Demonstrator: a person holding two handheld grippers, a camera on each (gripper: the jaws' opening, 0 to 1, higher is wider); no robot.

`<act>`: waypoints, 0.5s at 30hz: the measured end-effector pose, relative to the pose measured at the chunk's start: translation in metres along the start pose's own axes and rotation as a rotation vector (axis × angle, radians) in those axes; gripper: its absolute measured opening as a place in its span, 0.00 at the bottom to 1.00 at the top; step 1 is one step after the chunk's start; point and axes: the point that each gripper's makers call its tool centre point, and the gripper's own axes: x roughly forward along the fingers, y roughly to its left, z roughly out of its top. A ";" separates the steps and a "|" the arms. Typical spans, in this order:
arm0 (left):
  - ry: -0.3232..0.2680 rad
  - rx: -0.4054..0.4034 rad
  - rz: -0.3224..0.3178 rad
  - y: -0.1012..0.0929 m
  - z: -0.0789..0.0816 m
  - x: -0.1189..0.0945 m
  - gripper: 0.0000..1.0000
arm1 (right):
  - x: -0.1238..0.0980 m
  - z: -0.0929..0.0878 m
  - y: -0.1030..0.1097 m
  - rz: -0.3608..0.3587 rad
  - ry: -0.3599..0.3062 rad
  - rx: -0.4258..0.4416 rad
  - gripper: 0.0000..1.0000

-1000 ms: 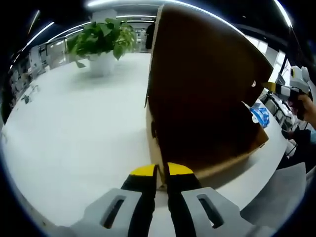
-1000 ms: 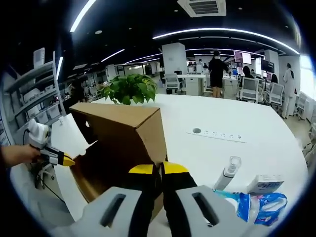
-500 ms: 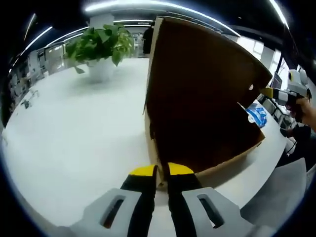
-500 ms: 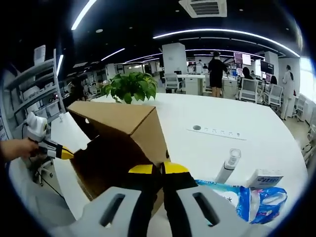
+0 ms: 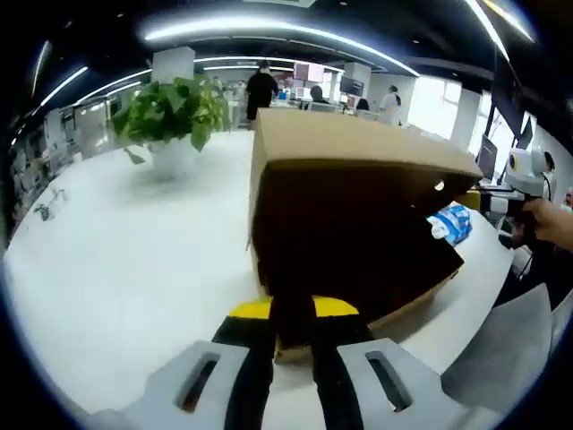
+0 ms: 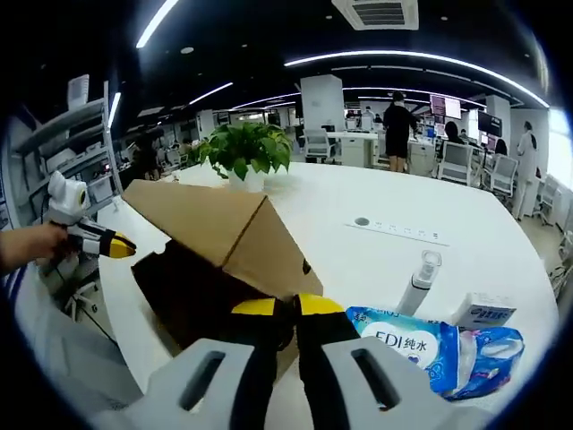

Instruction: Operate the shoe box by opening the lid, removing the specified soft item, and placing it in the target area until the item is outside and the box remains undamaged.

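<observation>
Shoe box [image 6: 224, 255] on white desk [image 6: 376, 260], lid [image 5: 358, 143] raised; my right claw [image 6: 285, 309] clamped on box corner edge, my left claw [image 5: 292, 313] gripping the box's near edge; blue tissue pack [image 6: 421, 345] lies just beside the box; potted plant [image 5: 170, 112] behind.

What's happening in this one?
A person holds a gripper in each hand and is working on a cardboard box tipped on a white table, its dark inside facing them. The right gripper is closed on one edge of the box. Another edge sits between the left gripper jaws, though a firm clamp is unclear. A blue soft packet lies on the table outside the box, beside the right gripper.
</observation>
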 end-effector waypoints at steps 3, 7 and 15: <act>-0.011 0.010 0.003 0.001 0.004 -0.003 0.13 | -0.001 -0.006 0.002 0.002 0.010 0.001 0.05; -0.027 0.018 0.015 0.004 0.009 -0.006 0.14 | -0.003 -0.014 0.004 0.004 0.020 0.006 0.05; -0.051 0.061 0.007 0.003 0.014 -0.013 0.18 | -0.005 -0.028 0.008 0.012 0.045 0.002 0.05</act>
